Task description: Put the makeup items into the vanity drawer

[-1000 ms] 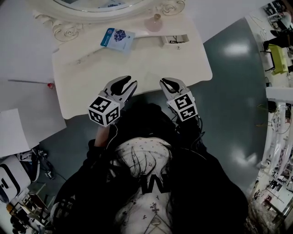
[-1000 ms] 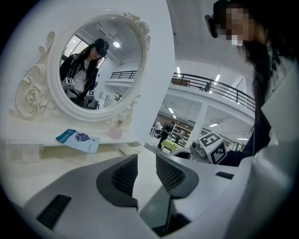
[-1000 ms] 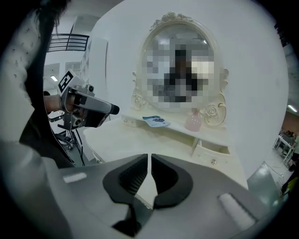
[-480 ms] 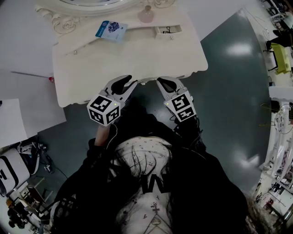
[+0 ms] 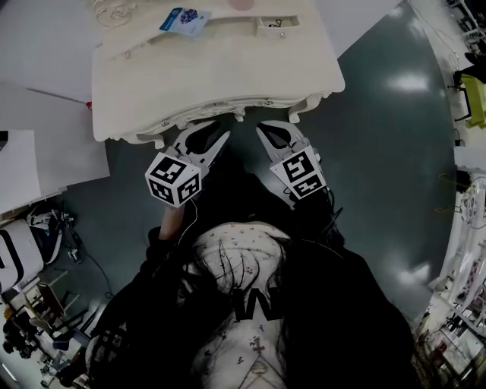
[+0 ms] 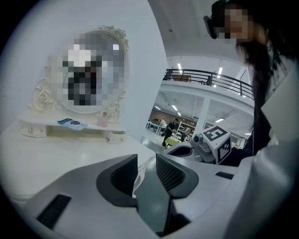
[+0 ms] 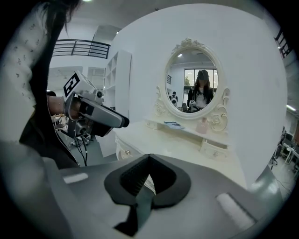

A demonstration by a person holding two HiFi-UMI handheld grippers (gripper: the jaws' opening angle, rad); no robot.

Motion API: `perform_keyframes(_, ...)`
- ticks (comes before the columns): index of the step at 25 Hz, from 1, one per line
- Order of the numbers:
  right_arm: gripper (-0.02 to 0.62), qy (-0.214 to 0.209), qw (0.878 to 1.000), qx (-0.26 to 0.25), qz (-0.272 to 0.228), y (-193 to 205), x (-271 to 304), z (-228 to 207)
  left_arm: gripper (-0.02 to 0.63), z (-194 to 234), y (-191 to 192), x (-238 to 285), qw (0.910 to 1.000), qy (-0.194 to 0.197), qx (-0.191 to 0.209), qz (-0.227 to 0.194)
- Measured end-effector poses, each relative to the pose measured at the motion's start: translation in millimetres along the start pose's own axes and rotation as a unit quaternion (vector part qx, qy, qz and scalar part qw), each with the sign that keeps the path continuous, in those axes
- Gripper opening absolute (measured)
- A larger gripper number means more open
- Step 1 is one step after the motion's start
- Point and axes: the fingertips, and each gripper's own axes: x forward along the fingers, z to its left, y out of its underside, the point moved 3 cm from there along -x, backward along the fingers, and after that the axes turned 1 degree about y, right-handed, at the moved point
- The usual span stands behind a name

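The white vanity (image 5: 220, 68) fills the top of the head view, and its front drawer (image 5: 228, 108) looks shut. On the raised back shelf lie a blue packet (image 5: 184, 19) and a small open drawer box (image 5: 275, 26). A pink bottle (image 7: 202, 125) stands under the oval mirror (image 7: 194, 86). My left gripper (image 5: 205, 137) hovers just before the vanity's front edge, narrowly open with nothing between its pads. My right gripper (image 5: 271, 134) hangs beside it, shut and empty. The front drawer's knob (image 7: 126, 151) shows in the right gripper view.
White boards (image 5: 45, 159) lean at the vanity's left over the grey floor (image 5: 380, 152). Cables and equipment (image 5: 23, 258) crowd the lower left. A small red object (image 5: 89, 105) sits by the vanity's left corner. The person's dark clothing fills the lower middle.
The vanity has slid upward in the head view. Both grippers, earlier over the tabletop's near part, now sit just off its front edge. Their jaws look unchanged.
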Motion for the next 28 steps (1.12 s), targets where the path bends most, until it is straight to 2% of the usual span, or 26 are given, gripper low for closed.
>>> perform_keyframes(15, 0.009, -0.019, 0.999, -0.038, -0.013, 17, -46, 45, 0.123, -54, 32, -22, 0.9998, -0.012, 0.003, -0.018)
perform_keyframes(28, 0.009, -0.019, 0.999, -0.043, -0.015, 28, -64, 45, 0.123, -82, 36, -9, 0.9998, 0.002, 0.018, -0.005)
